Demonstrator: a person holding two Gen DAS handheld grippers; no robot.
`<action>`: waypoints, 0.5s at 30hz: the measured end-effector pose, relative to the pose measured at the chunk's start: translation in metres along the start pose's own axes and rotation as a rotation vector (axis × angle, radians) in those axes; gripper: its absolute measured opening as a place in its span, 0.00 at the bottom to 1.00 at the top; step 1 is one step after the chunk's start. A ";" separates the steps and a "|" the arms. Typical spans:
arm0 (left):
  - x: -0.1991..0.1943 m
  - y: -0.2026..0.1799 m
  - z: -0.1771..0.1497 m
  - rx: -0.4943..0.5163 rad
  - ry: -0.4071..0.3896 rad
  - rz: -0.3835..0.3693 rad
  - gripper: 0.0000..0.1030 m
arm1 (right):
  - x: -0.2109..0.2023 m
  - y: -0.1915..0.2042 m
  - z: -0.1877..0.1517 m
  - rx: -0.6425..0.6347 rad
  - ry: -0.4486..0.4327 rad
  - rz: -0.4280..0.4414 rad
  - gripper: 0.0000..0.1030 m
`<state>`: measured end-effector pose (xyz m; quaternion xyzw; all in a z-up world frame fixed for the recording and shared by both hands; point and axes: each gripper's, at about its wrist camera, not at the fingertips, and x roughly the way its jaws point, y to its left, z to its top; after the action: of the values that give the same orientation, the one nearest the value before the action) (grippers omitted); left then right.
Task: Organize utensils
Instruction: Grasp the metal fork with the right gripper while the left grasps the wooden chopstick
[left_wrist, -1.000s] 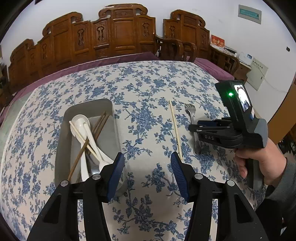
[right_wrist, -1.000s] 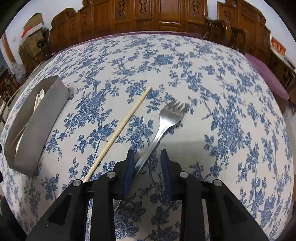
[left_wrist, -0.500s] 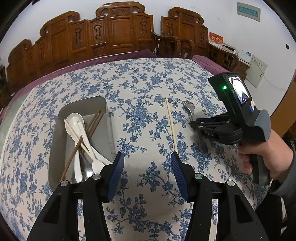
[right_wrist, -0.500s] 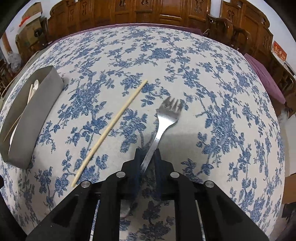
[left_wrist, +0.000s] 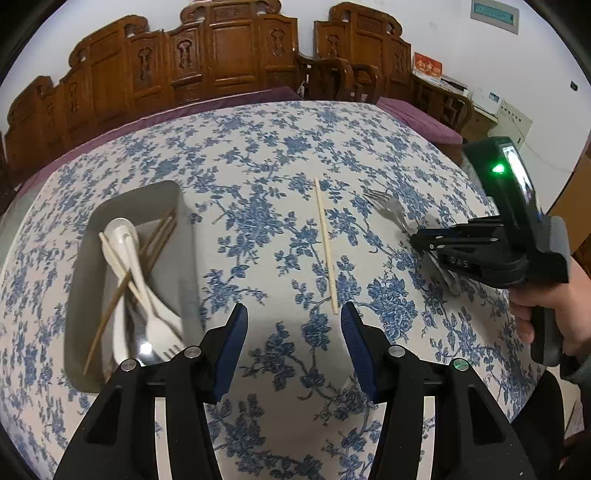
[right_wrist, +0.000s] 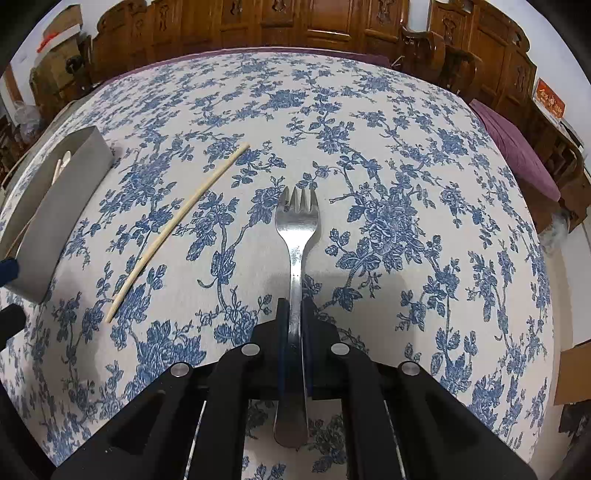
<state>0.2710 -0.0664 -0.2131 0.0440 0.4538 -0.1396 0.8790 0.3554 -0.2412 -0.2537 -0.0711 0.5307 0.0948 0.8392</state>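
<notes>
My right gripper is shut on the handle of a metal fork, whose tines point away from me over the floral tablecloth. The fork also shows in the left wrist view, with the right gripper on it. A single pale chopstick lies left of the fork, and it shows in the left wrist view. A grey tray at the left holds white spoons, a white fork and brown chopsticks. My left gripper is open and empty above the cloth, beside the tray's near right corner.
The tray's outer wall stands at the left of the right wrist view. Carved wooden chairs line the table's far side. A purple undercloth shows at the table's right edge.
My right gripper has closed on the fork handle, and the fork has turned to point straight ahead. My left gripper has drifted slightly back from the tray, still open.
</notes>
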 end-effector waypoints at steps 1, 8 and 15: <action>0.003 -0.002 0.001 0.006 0.003 0.002 0.49 | -0.002 0.000 -0.002 -0.006 -0.006 0.003 0.08; 0.025 -0.012 0.008 0.013 0.035 -0.001 0.49 | -0.015 0.003 -0.007 -0.031 -0.036 0.035 0.08; 0.049 -0.025 0.017 0.037 0.070 -0.007 0.48 | -0.024 0.000 -0.012 -0.042 -0.054 0.050 0.09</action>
<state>0.3038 -0.1041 -0.2413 0.0636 0.4817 -0.1495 0.8611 0.3347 -0.2454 -0.2368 -0.0731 0.5073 0.1287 0.8489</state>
